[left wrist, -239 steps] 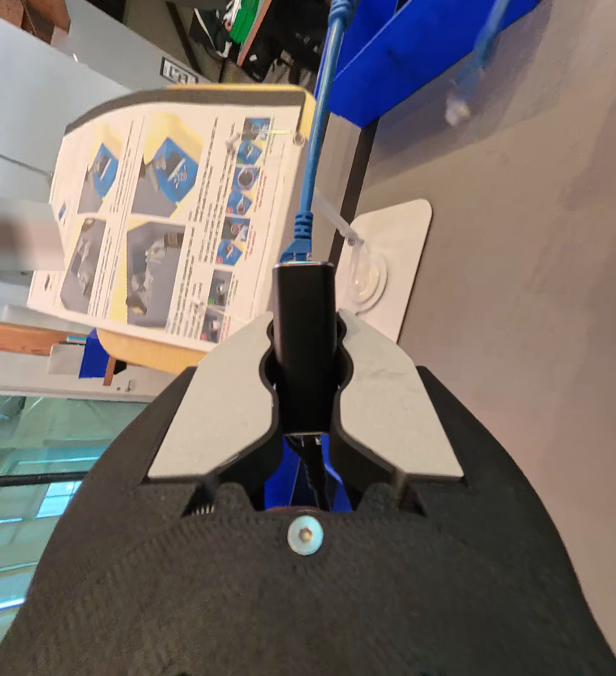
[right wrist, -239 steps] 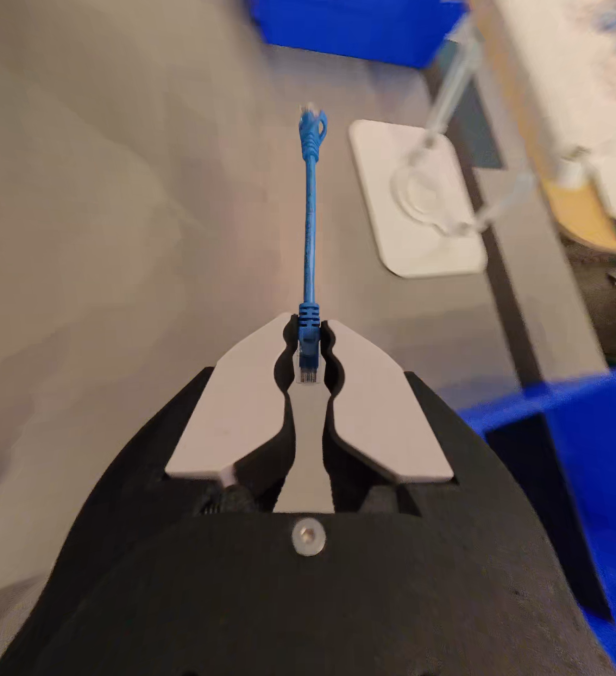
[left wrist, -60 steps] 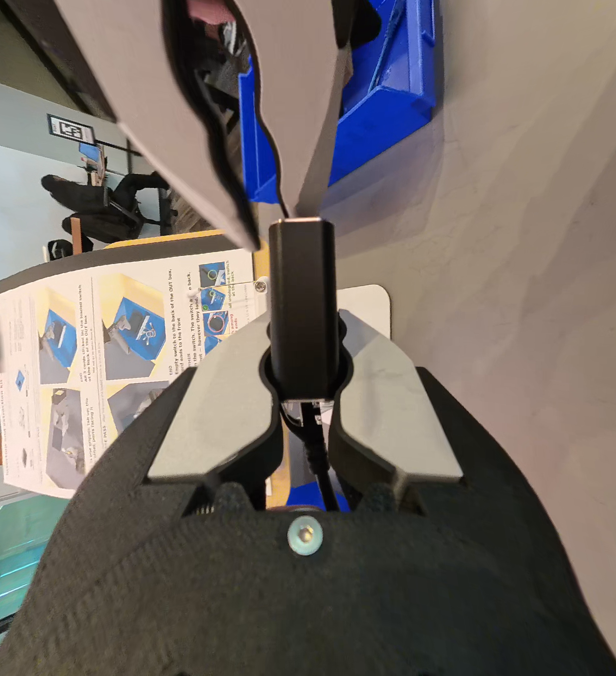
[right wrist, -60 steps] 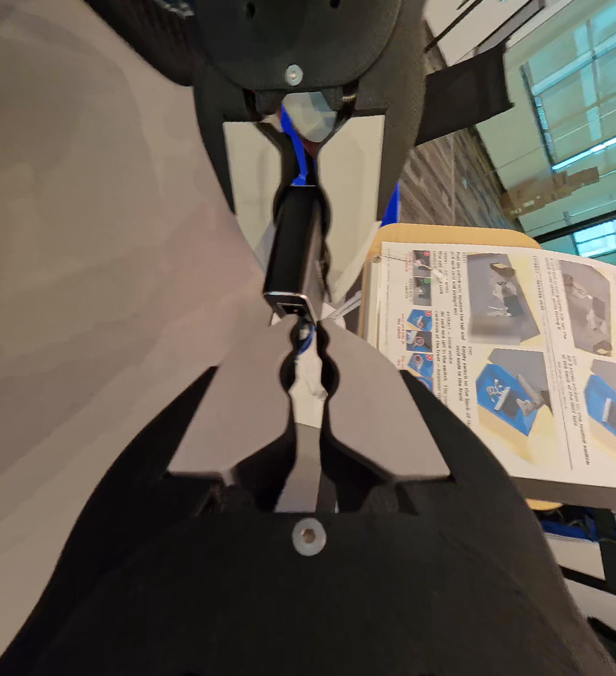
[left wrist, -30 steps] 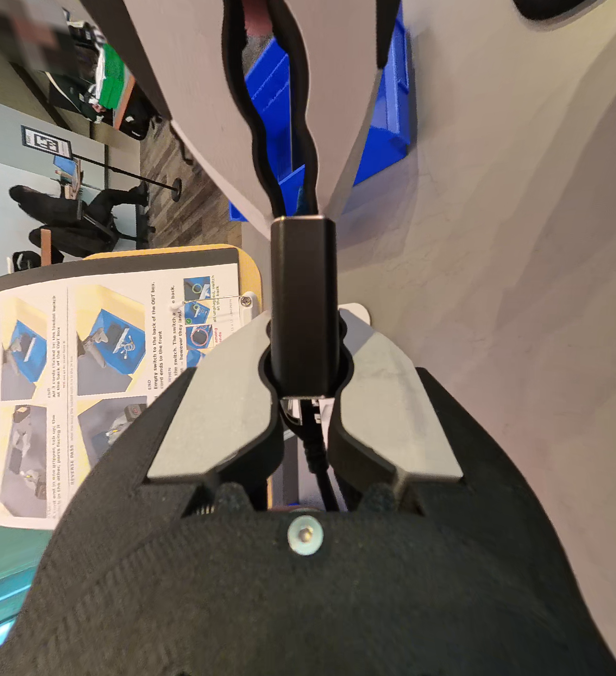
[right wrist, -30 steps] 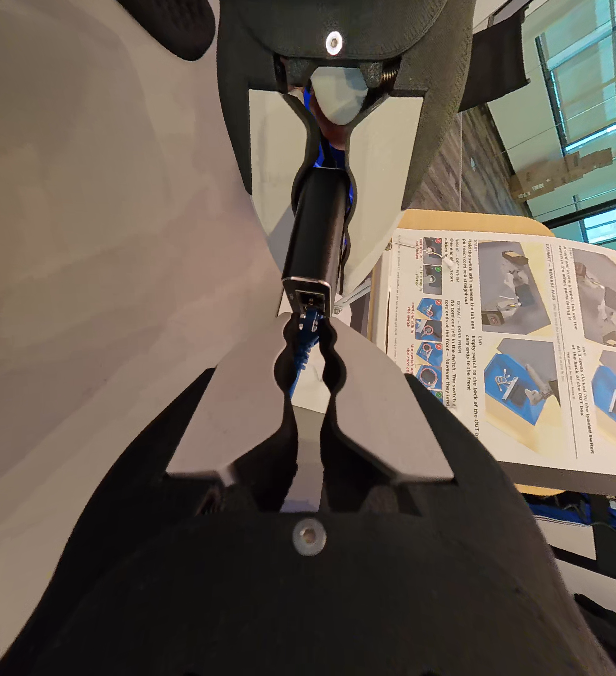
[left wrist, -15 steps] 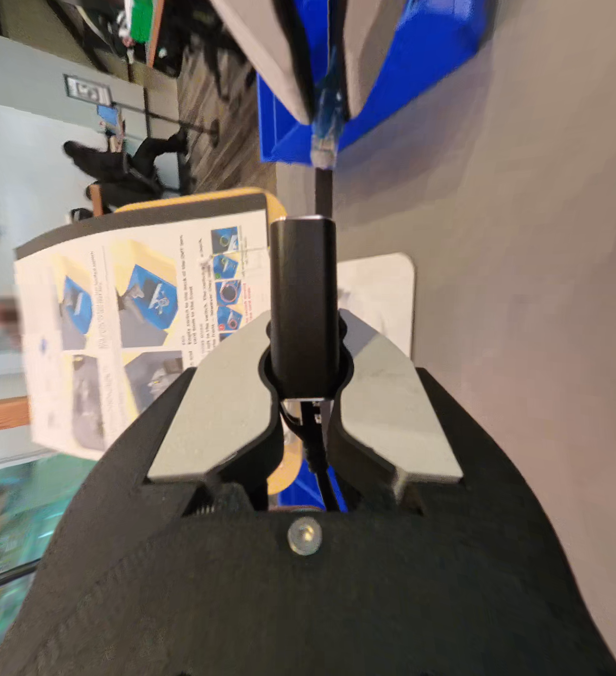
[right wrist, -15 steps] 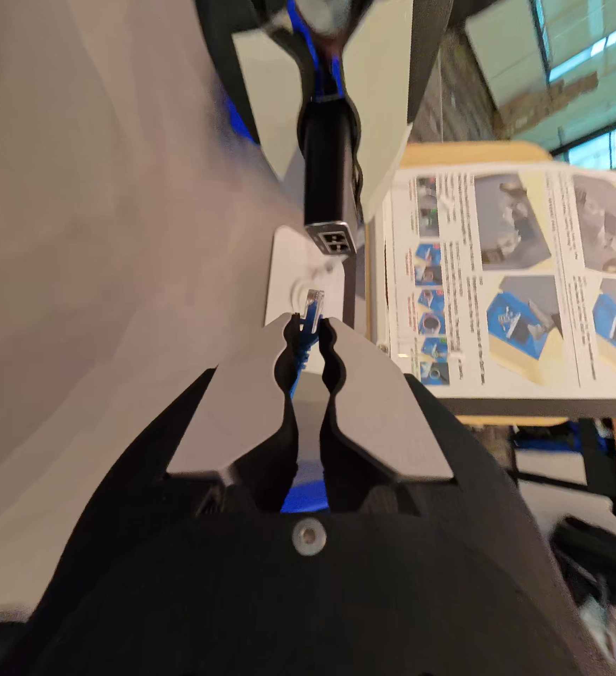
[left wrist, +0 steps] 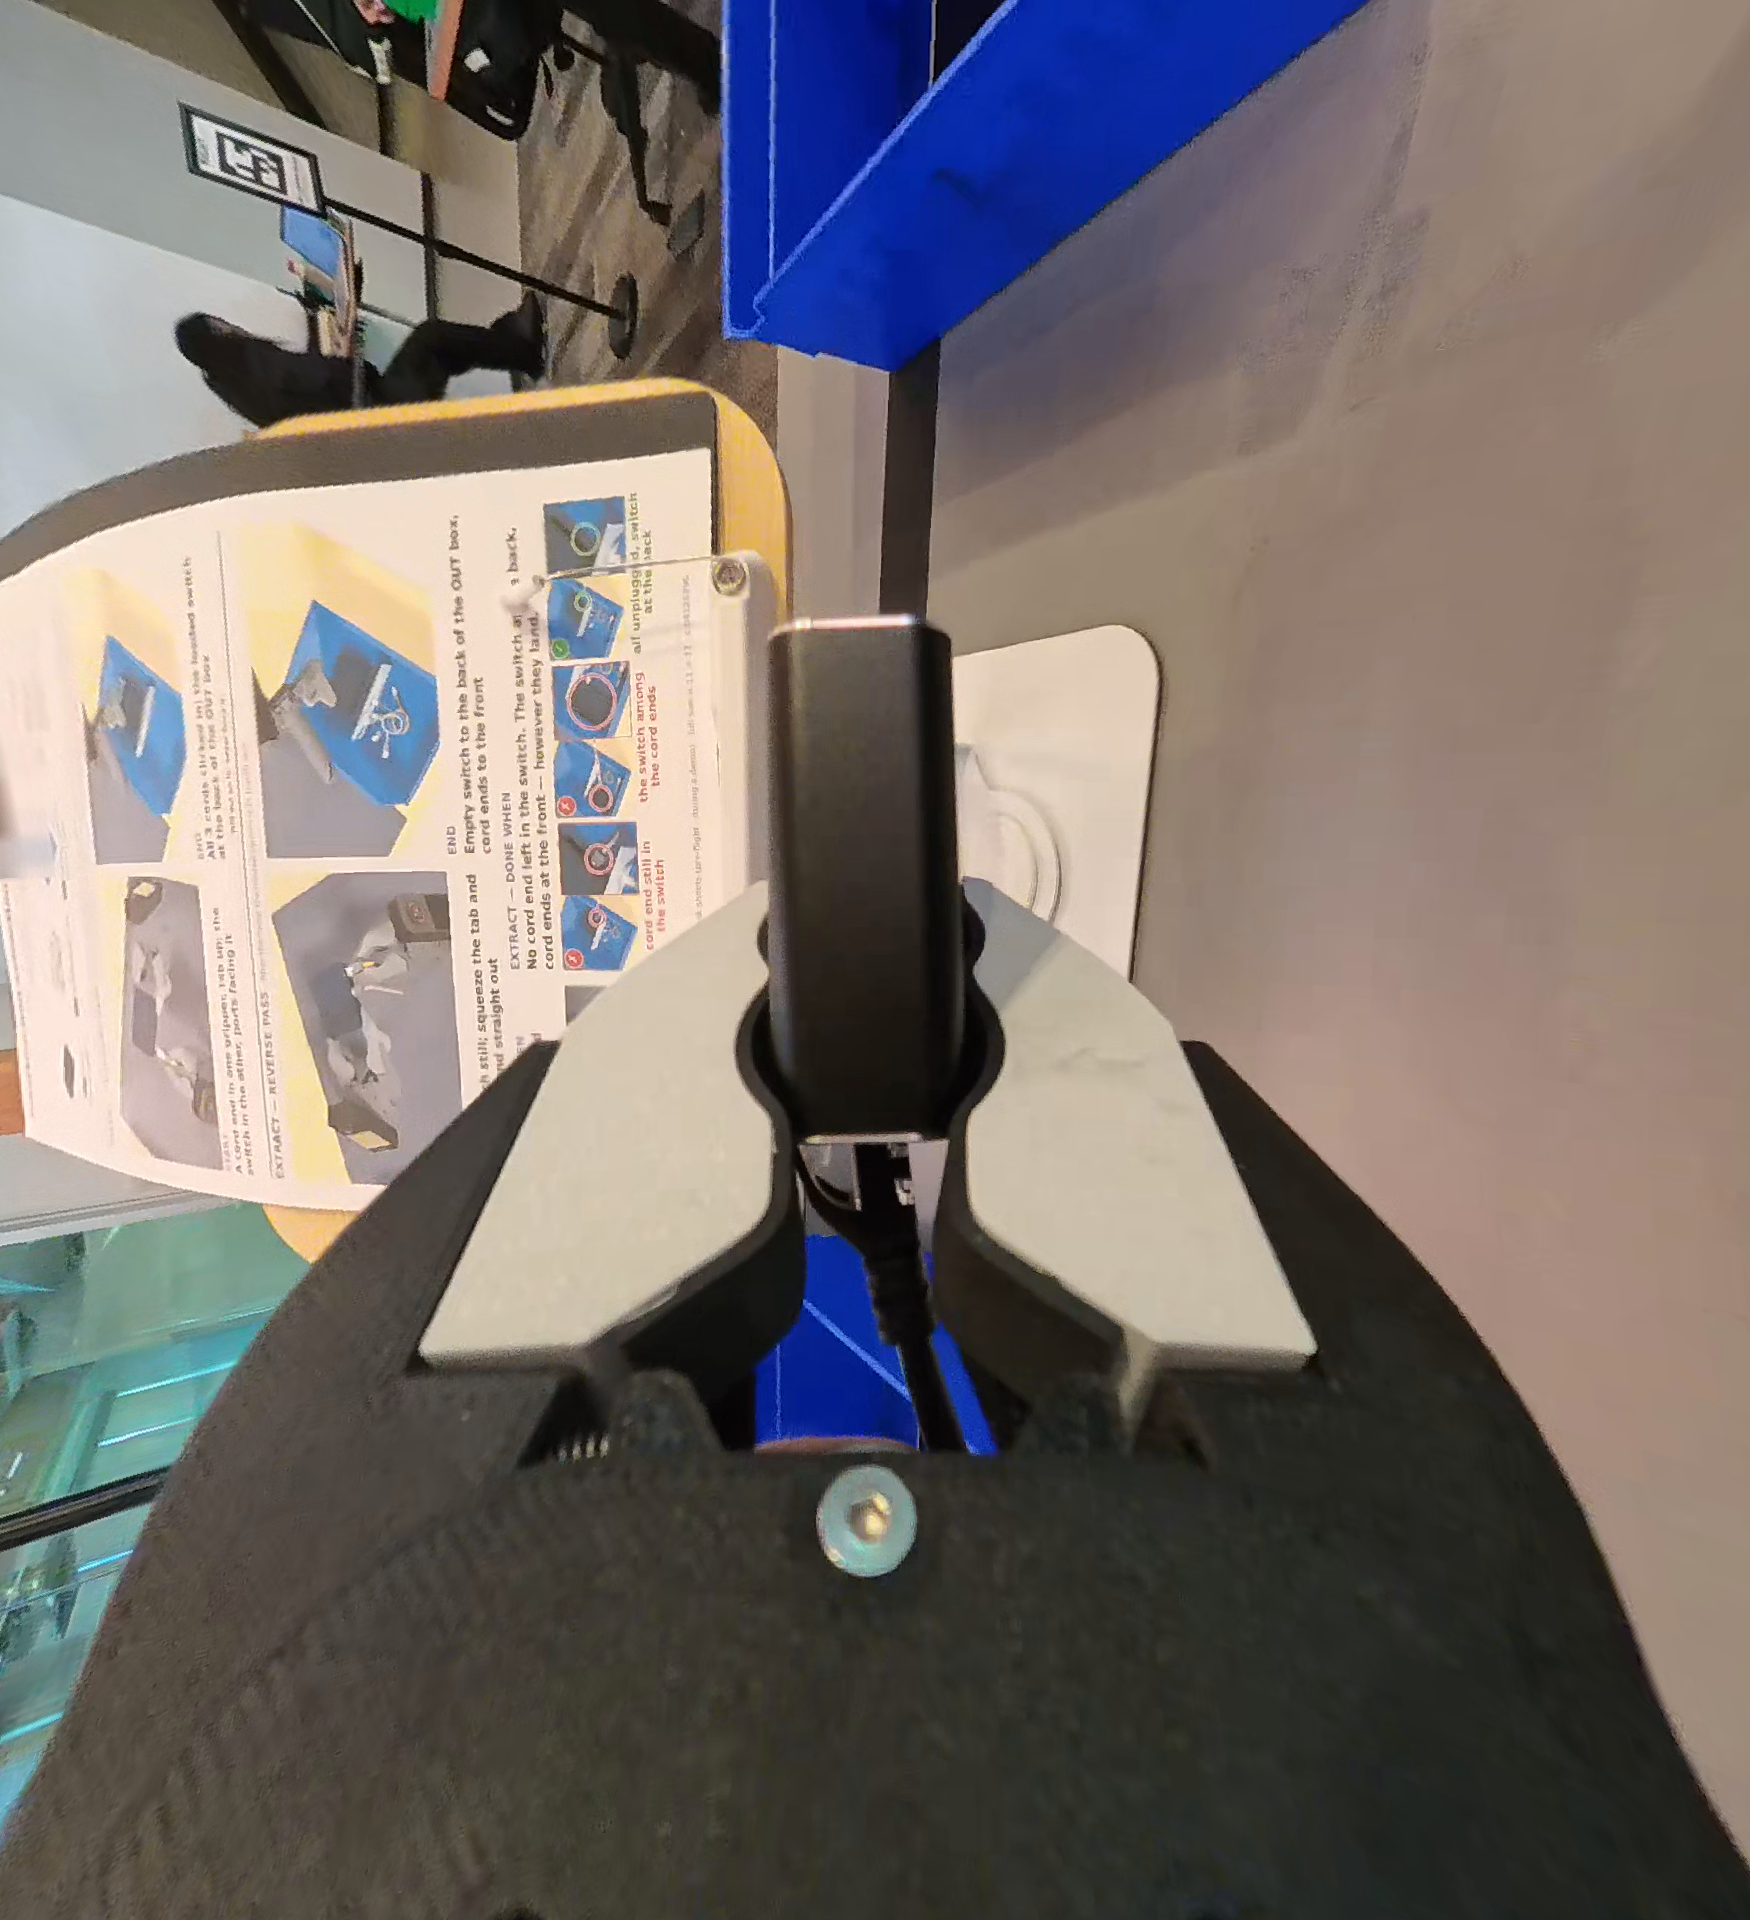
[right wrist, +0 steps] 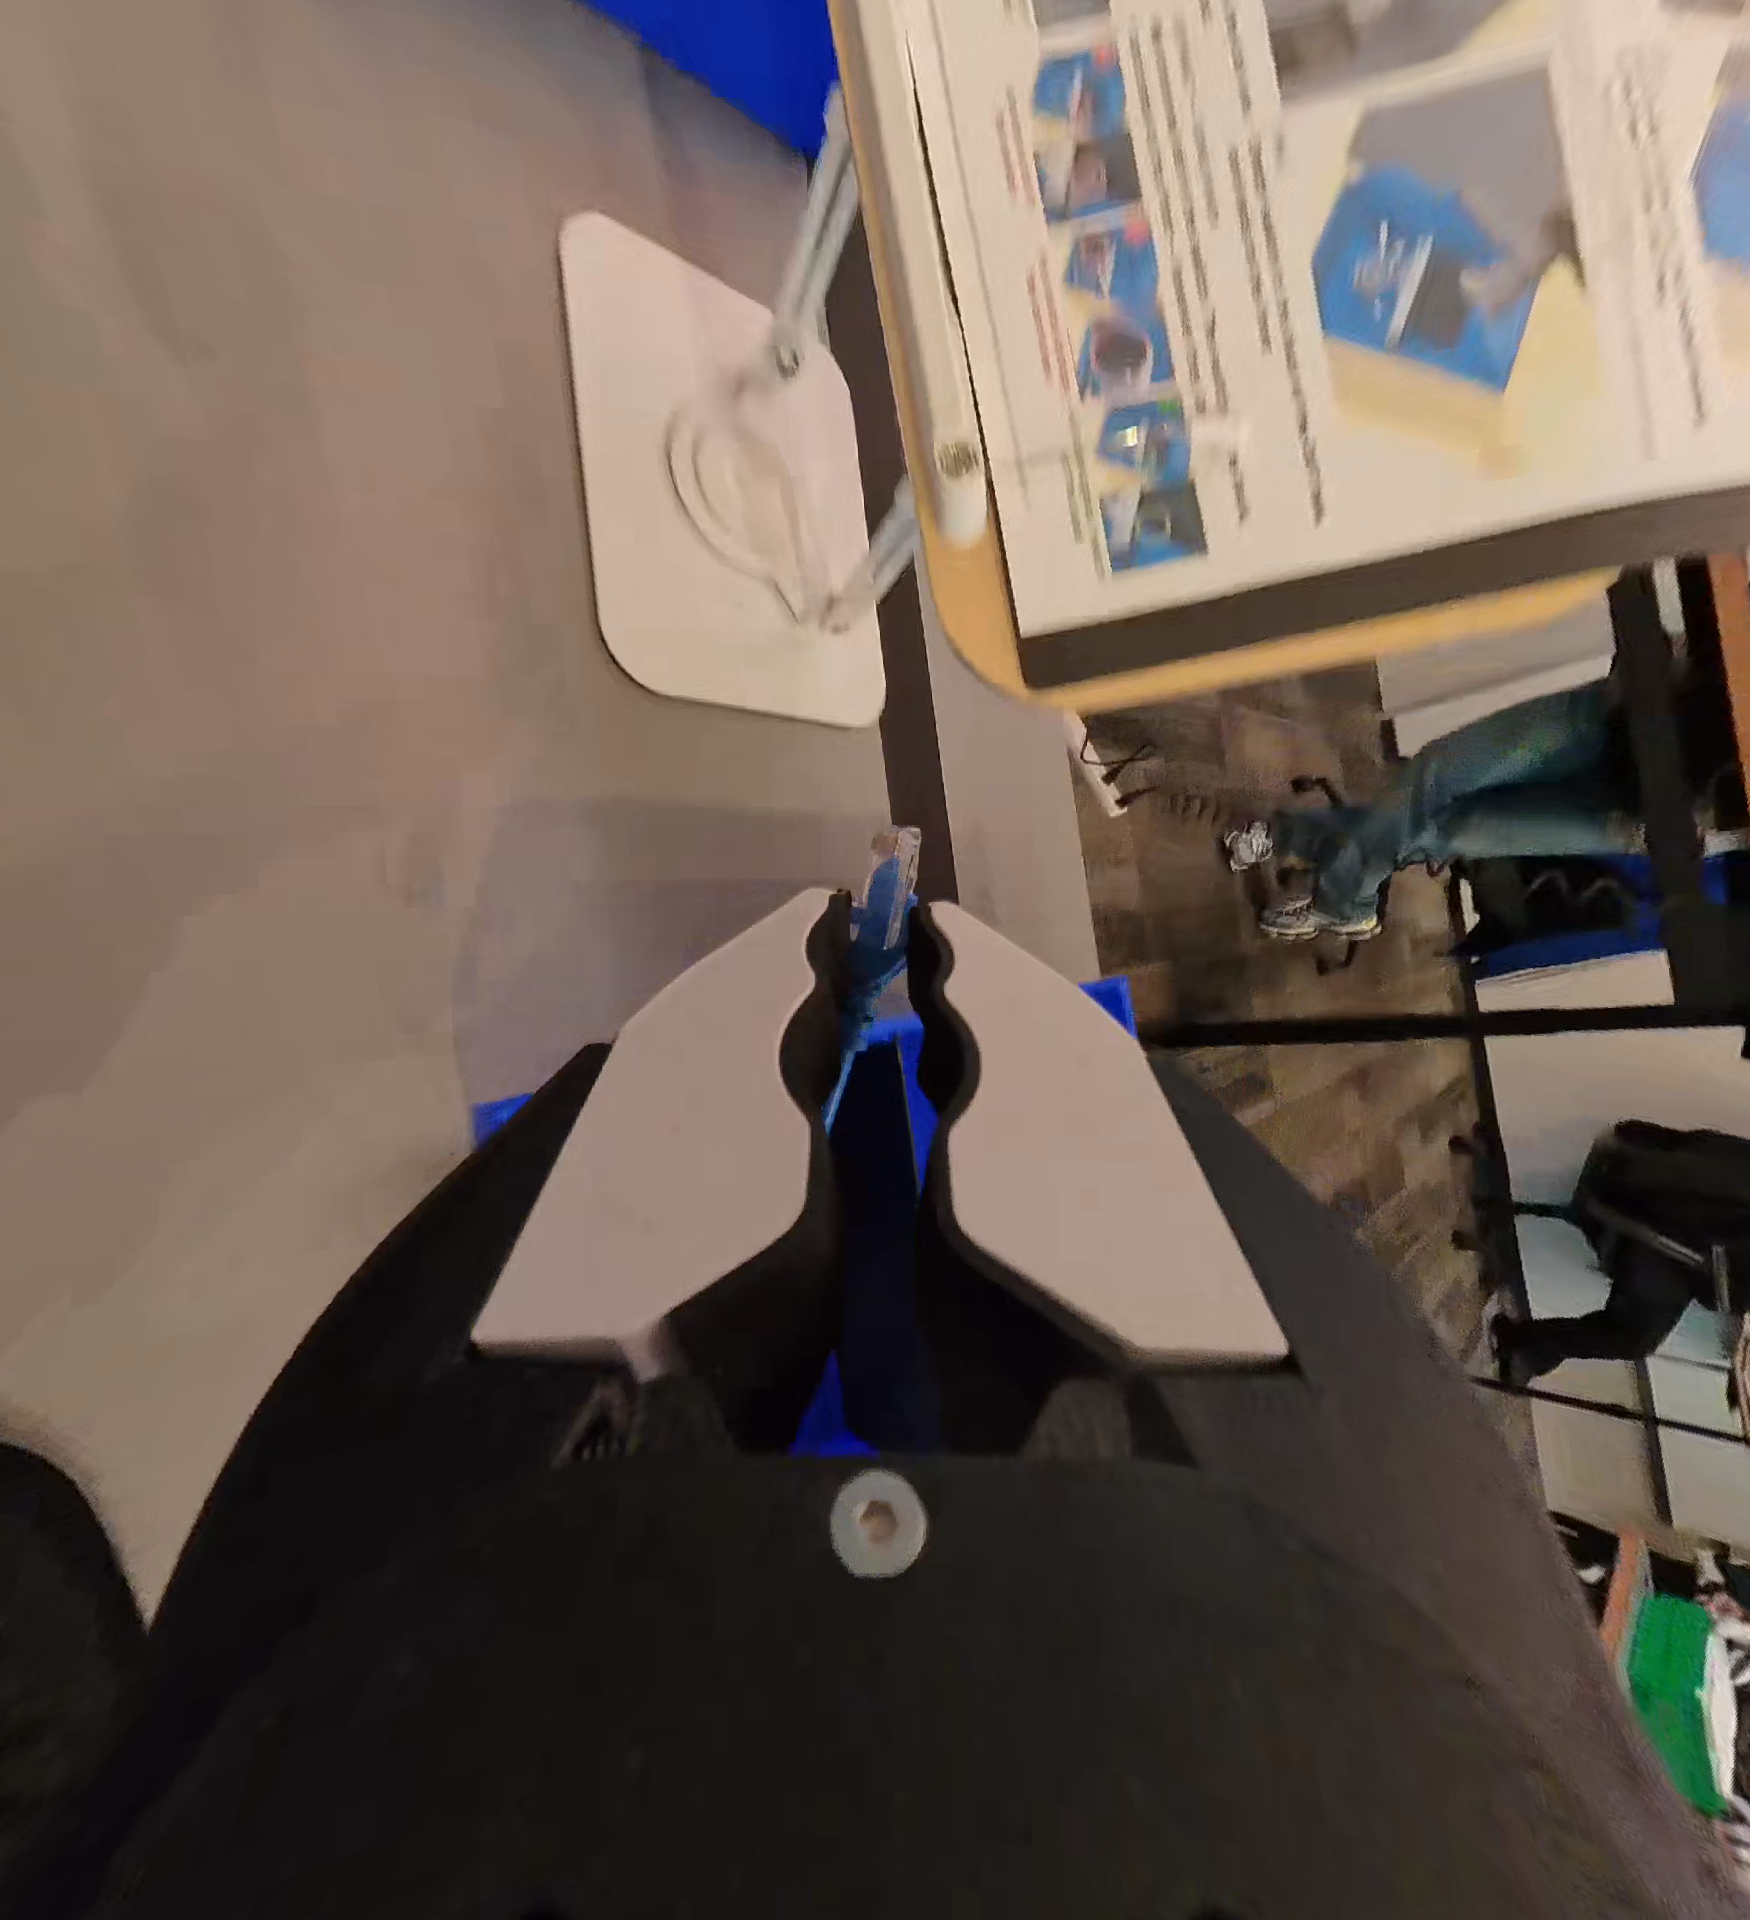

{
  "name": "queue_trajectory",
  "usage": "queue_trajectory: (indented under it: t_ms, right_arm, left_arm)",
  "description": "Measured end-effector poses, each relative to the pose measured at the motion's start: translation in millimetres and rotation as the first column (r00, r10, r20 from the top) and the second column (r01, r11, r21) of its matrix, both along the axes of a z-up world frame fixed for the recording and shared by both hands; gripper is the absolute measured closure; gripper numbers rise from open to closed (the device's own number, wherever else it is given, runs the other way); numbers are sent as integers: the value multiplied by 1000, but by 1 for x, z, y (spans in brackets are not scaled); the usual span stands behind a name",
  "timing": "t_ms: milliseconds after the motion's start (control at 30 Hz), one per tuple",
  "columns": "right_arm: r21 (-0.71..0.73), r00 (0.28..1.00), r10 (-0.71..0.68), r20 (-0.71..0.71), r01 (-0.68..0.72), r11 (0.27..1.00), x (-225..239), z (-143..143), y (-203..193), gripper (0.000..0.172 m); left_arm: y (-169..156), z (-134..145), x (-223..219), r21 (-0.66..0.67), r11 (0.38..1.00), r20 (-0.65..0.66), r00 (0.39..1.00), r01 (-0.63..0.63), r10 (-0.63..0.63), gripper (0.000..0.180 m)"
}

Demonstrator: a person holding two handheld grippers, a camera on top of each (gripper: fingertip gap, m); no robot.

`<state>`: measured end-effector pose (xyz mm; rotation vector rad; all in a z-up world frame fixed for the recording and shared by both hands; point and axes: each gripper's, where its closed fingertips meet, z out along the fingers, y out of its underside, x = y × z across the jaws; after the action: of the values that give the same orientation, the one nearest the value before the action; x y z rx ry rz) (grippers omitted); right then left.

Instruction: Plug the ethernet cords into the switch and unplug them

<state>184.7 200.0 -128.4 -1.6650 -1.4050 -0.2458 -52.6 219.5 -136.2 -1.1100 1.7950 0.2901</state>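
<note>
Switch (left wrist: 858, 873), a slim black box, stands clamped between the two grey fingers (left wrist: 642, 1101) of the left gripper (left wrist: 866, 1023) in the left wrist view, both pads pressed against its sides, its far end pointing toward a blue bin (left wrist: 954, 177) and a white pad (left wrist: 1079, 790) on the grey table (left wrist: 1473, 831); a black lead (left wrist: 912, 1340) trails from its near end back between the fingers, and a printed instruction sheet (left wrist: 331, 831) stands off to the left. No blue cord is plugged into the far end as far as this angle shows, though the port face itself is turned away. In the right wrist view, the right gripper (right wrist: 876, 925) pinches a blue ethernet cord (right wrist: 876, 935) just behind its clear plug, which juts past the fingertips; the picture is smeared, so the tab's orientation is hard to read. The switch does not appear here, so the two are well apart. This looks like the gap between an unplug and the next step: either laying this cord end in a bin or bringing it round again, which would call for lining the plug squarely with a port first.
</note>
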Motion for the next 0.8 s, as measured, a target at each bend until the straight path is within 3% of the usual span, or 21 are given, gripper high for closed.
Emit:
queue_trajectory:
  t_ms: [300,333,400,533,667,800]
  right_arm:
    - [-149,991,-121,60,128,980,80,-95,47,159]
    - [-181,989,-135,63,144,973,86,-107,50,154]
    - [-202,983,-181,42,186,962,93,-115,54,119]
    - [-94,993,-115,-23,112,989,59,-71,38,123]
    - [19,970,183,-159,-182,983,-56,-9,-9,127]
    - [108,884,406,-234,-391,914,-148,19,-45,119]
  left_arm:
    - [-4,-17,4,-24,999,-1,1000,25,-25,154]
    - [-4,-17,4,-19,999,1,1000,28,-28,154]
    - [-4,-18,6,-24,999,6,999,35,-35,154]
    - [-8,-16,14,-26,996,45,996,83,-82,154]
    - [-25,-4,32,-29,981,141,972,191,-185,154]
    - [-51,10,48,-82,947,248,926,311,-283,155]
